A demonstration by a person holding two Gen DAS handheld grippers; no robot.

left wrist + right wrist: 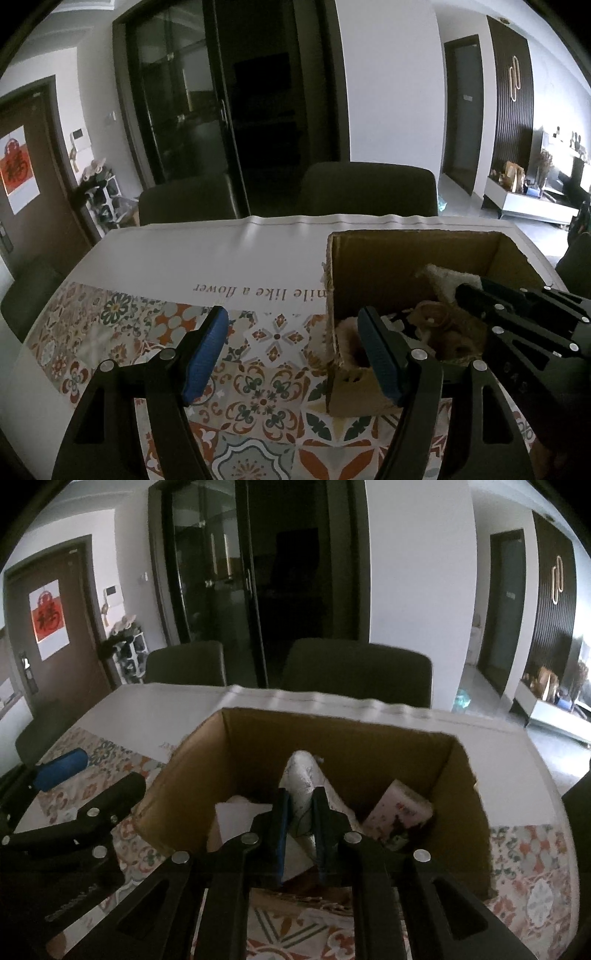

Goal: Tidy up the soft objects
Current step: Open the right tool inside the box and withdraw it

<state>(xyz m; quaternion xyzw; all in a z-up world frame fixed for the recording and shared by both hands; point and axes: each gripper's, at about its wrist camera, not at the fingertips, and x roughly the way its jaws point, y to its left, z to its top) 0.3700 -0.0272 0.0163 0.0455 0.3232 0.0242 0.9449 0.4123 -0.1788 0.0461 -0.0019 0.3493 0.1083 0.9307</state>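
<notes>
An open cardboard box (406,254) (258,734) stands on the patterned tablecloth (258,391). It holds soft things: a brown plush toy (447,328), a fuzzy pink item (349,332), a pale packet (399,808). My right gripper (301,812) reaches into the box and is shut on a white patterned soft cloth item (303,775). It also shows in the left wrist view (465,291) with the white item (443,277) at its tip. My left gripper (295,350) is open and empty, its right finger by the box's near left corner.
Two dark chairs (365,188) (184,203) stand behind the table's far edge. The white cloth strip with printed words (258,291) lies left of the box. A chair (29,295) is at the left side of the table.
</notes>
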